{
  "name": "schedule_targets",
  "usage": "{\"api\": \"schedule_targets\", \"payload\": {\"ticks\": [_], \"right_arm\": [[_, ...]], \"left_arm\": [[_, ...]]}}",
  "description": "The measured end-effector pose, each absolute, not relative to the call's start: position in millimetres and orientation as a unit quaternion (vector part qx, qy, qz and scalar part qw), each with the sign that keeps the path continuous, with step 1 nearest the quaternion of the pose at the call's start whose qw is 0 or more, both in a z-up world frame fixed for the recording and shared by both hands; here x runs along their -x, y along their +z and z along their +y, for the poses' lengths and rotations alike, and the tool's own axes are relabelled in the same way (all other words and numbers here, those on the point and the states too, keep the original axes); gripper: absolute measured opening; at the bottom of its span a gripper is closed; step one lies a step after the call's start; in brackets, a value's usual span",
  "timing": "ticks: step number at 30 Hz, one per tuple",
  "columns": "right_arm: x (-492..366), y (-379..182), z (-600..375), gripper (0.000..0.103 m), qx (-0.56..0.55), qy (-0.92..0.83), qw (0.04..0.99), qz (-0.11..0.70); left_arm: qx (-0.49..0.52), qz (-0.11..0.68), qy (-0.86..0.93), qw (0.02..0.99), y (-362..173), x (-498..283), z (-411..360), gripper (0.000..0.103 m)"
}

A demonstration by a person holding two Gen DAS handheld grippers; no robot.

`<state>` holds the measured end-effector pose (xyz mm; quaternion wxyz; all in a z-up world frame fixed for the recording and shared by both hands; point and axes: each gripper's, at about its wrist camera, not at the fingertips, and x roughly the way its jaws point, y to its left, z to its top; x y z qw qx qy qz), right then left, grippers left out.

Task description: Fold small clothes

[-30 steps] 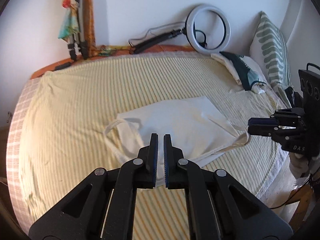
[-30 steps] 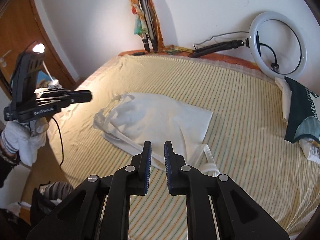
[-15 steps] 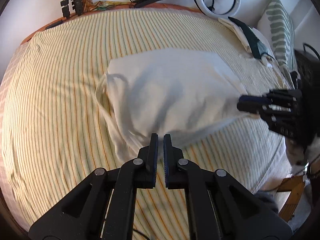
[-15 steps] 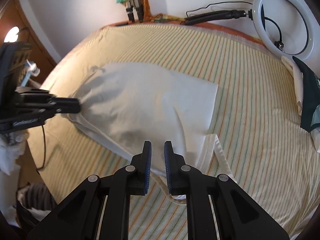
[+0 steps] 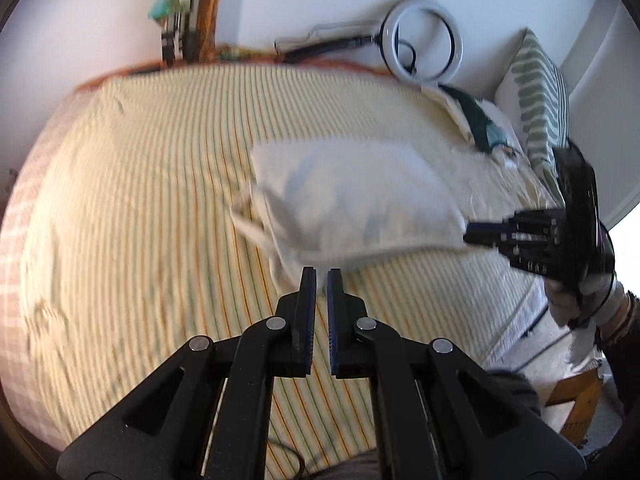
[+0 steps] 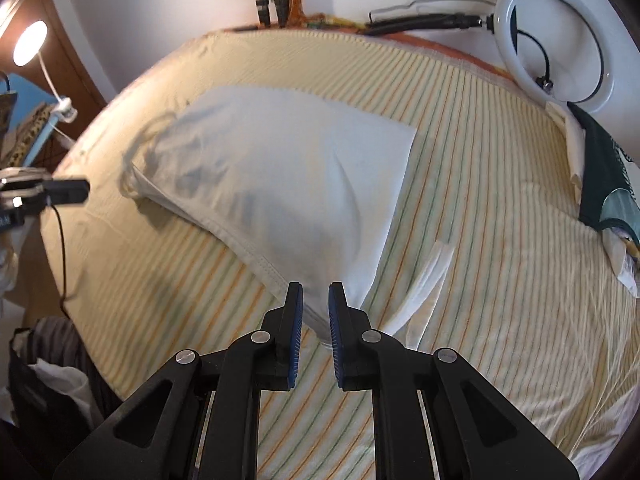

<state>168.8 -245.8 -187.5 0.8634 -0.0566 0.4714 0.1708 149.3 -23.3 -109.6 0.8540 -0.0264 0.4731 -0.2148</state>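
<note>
The cloth (image 6: 280,184) has come up off the bed (image 6: 500,240) since a second ago: it lay flat then, and now it billows across the centre of both views, with both of your tools dropped closer to it.

Your right tool (image 6: 316,308) is clamped on a bunched hem at the lower centre of its view, with white fabric pinched between the blue pads. Your left tool (image 5: 321,280) has its pads drawn together. The cloth's edge sits right at the tips, but the blur hides whether anything is caught there. In the right view that tool sits at the left edge, short of the cloth, so I doubt it holds.

To do this well, I'd say keep the hem taut between your hands as you lay it down. Let the far edge land first, then lower the near edge level, so no air stays trapped. Watch the strap (image 6: 424,280) trailing at the lower right: it could tuck under and spoil the fold.

The count:
- One white cloth in hand.
- One dark green garment (image 6: 600,176) at the right edge.
- One leaf-print pillow (image 5: 540,92) at the upper right.
- One ring light (image 6: 556,36) against the wall.
- Two tools.
</note>
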Motion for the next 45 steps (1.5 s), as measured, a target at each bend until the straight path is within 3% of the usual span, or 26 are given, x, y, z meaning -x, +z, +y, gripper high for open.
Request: {"api": "schedule_targets", "payload": {"ticks": [7, 12, 16, 20, 25, 29, 32, 34, 35, 37, 40, 45], "right_arm": [[-185, -181, -233, 0.011, 0.031, 0.164, 0.868, 0.468], [-193, -189, -234, 0.011, 0.021, 0.156, 0.865, 0.476], [-198, -194, -236, 0.011, 0.023, 0.158, 0.862, 0.481], [-201, -198, -236, 0.011, 0.027, 0.160, 0.860, 0.484], [-188, -201, -242, 0.011, 0.028, 0.161, 0.857, 0.489], [-163, -205, -255, 0.023, 0.023, 0.176, 0.848, 0.500], [-150, -198, -271, 0.023, 0.000, 0.191, 0.851, 0.489], [-150, -191, -283, 0.024, -0.035, 0.201, 0.855, 0.477], [-152, -187, -289, 0.025, -0.051, 0.200, 0.859, 0.469], [-160, -179, -303, 0.030, -0.086, 0.200, 0.864, 0.453], [-178, -176, -319, 0.037, -0.136, 0.205, 0.864, 0.439], [-213, -188, -329, 0.037, -0.179, 0.196, 0.857, 0.441]], "left_arm": [[0.024, 0.550, -0.214, 0.807, -138, -221, -54, 0.002], [-0.009, 0.593, -0.202, 0.780, -174, -222, -60, 0.002], [-0.001, 0.589, -0.214, 0.779, -172, -196, -49, 0.002], [-0.056, 0.573, -0.201, 0.792, -169, -163, -44, 0.002], [-0.024, 0.556, -0.192, 0.808, -164, -136, -18, 0.002], [0.015, 0.539, -0.203, 0.817, -152, -125, 2, 0.002], [0.042, 0.518, -0.206, 0.829, -141, -132, 10, 0.002], [0.067, 0.510, -0.203, 0.833, -137, -145, 15, 0.012], [0.081, 0.508, -0.202, 0.833, -136, -152, 19, 0.025], [0.112, 0.504, -0.211, 0.830, -135, -168, 23, 0.032], [0.146, 0.502, -0.217, 0.824, -139, -195, 22, 0.032], [0.218, 0.510, -0.217, 0.804, -158, -240, 27, 0.032]]}}
